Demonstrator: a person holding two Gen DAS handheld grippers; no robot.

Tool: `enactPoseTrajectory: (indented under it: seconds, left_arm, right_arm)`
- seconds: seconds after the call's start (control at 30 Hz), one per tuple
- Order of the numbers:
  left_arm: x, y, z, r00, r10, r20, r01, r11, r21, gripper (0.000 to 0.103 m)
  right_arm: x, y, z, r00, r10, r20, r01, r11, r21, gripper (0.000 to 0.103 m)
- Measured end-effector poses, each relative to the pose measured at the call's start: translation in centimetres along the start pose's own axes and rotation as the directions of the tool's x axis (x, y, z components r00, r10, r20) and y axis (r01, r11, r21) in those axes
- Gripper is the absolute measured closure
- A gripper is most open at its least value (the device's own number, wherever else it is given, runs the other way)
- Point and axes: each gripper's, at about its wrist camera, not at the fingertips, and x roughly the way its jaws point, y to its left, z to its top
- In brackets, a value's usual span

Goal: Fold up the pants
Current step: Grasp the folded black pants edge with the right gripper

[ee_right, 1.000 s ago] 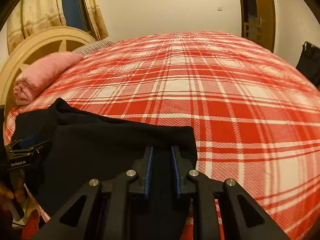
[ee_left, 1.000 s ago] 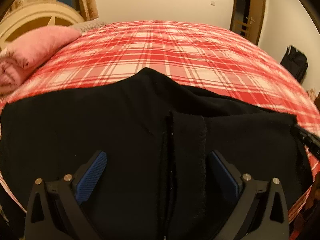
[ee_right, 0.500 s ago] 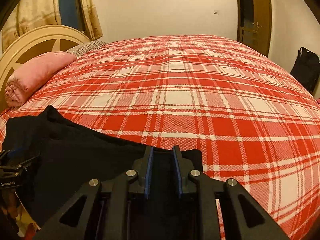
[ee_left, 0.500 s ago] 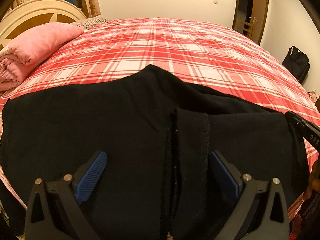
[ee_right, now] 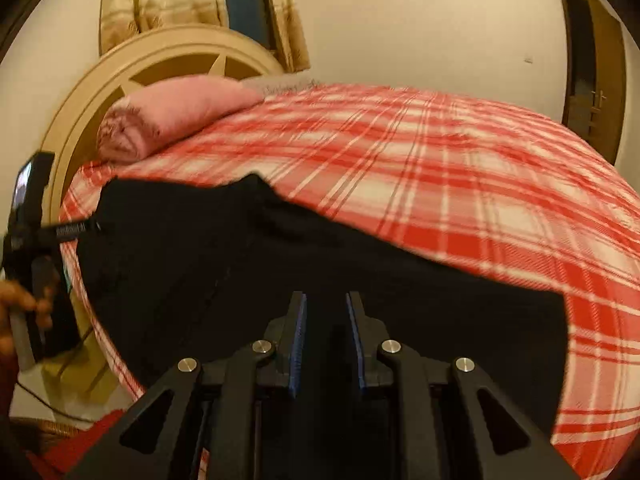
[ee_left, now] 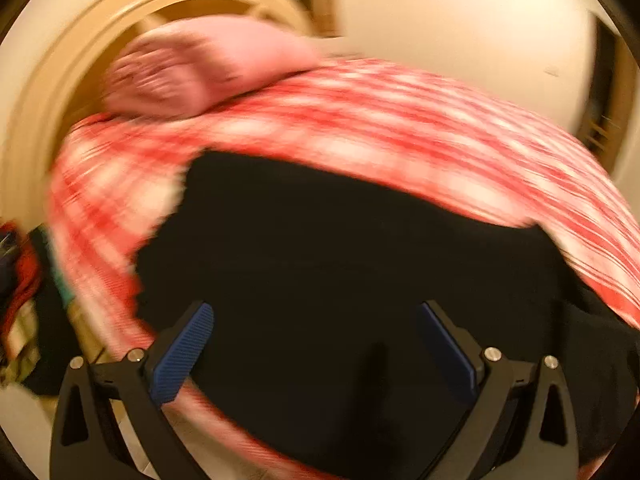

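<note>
- The bed (ee_right: 460,184) had the black pants (ee_right: 280,272) lying on its near edge, partly folded, I judged; more folds were left.
- My right gripper (ee_right: 326,312) pinched the pants.
- My left gripper (ee_left: 312,344) was wide apart, empty.

- A home bedroom: a wide bed covered in a red-and-white plaid bedspread (ee_right: 460,184).
- A rolled pink blanket (ee_right: 168,116) lies at its head, against a rounded cream wooden headboard (ee_right: 132,64).
- Gold patterned curtains (ee_right: 160,0) hang behind.
- A brown wooden door (ee_right: 596,64) stands in the plain cream wall.
</note>
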Motion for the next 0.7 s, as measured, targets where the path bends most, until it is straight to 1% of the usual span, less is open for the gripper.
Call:
enactPoseTrajectory:
  seconds: [0.03,0.13,0.2,0.27,0.33,0.43,0.53,0.57,0.6,0.63,0.67,0.7]
  left_arm:
    - [0.3,1.1,0.1,1.0,0.029,-0.009,-0.029,0.999,-0.027,0.0]
    - [0.4,2.9,0.3,0.998,0.058,-0.004,-0.058,0.996,-0.072,0.0]
    - [0.4,3.1,0.4,0.997,0.079,0.003,-0.079,0.995,-0.065,0.0]
    - [0.8,2.8,0.5,0.996,0.088,0.002,-0.088,0.995,-0.051,0.0]
    - [1.0,2.4,0.3,0.996,0.086,-0.004,-0.086,0.995,-0.04,0.0]
    - [0.8,2.2,0.1,0.997,0.079,-0.011,-0.08,0.996,-0.03,0.0]
    - [0.9,1.9,0.0,0.997,0.078,-0.017,-0.078,0.997,-0.014,0.0]
    - [1.0,1.8,0.0,0.997,0.078,-0.018,-0.078,0.997,-0.009,0.0]
    - [0.8,1.6,0.0,0.997,0.078,-0.017,-0.078,0.997,-0.006,0.0]
    - [0.7,1.5,0.0,0.997,0.076,-0.015,-0.076,0.997,-0.002,0.0]
    - [0.6,1.4,0.0,0.997,0.072,-0.012,-0.072,0.997,0.001,0.0]
    - [0.5,1.2,0.0,0.998,0.065,-0.01,-0.065,0.998,0.006,0.0]
  right_arm:
    - [0.2,0.0,-0.1,1.0,0.004,-0.006,-0.004,1.0,0.007,0.082]
    - [0.1,-0.1,-0.1,1.0,-0.005,-0.002,0.005,1.0,0.015,0.082]
    - [-0.1,-0.1,0.0,1.0,-0.001,0.005,0.001,1.0,0.018,0.082]
    - [0.3,0.1,0.0,1.0,0.007,-0.011,-0.007,1.0,0.012,0.082]
    - [0.5,0.4,-0.2,0.999,0.023,-0.022,-0.023,1.0,0.008,0.082]
    - [0.7,1.7,-0.3,0.998,0.058,-0.024,-0.058,0.998,-0.03,0.082]
    - [2.0,3.3,-1.0,0.992,0.089,-0.087,-0.096,0.992,-0.078,0.08]
    - [2.0,3.9,-1.3,0.993,0.087,-0.08,-0.095,0.99,-0.102,0.073]
    - [1.9,4.5,-1.5,0.993,0.094,-0.074,-0.103,0.987,-0.125,0.06]
    - [1.9,5.2,-1.7,0.989,0.117,-0.087,-0.129,0.98,-0.15,0.055]
    - [1.8,6.0,-1.9,0.987,0.132,-0.093,-0.147,0.972,-0.181,0.052]
    - [1.7,6.7,-2.2,0.986,0.137,-0.099,-0.155,0.966,-0.208,0.052]
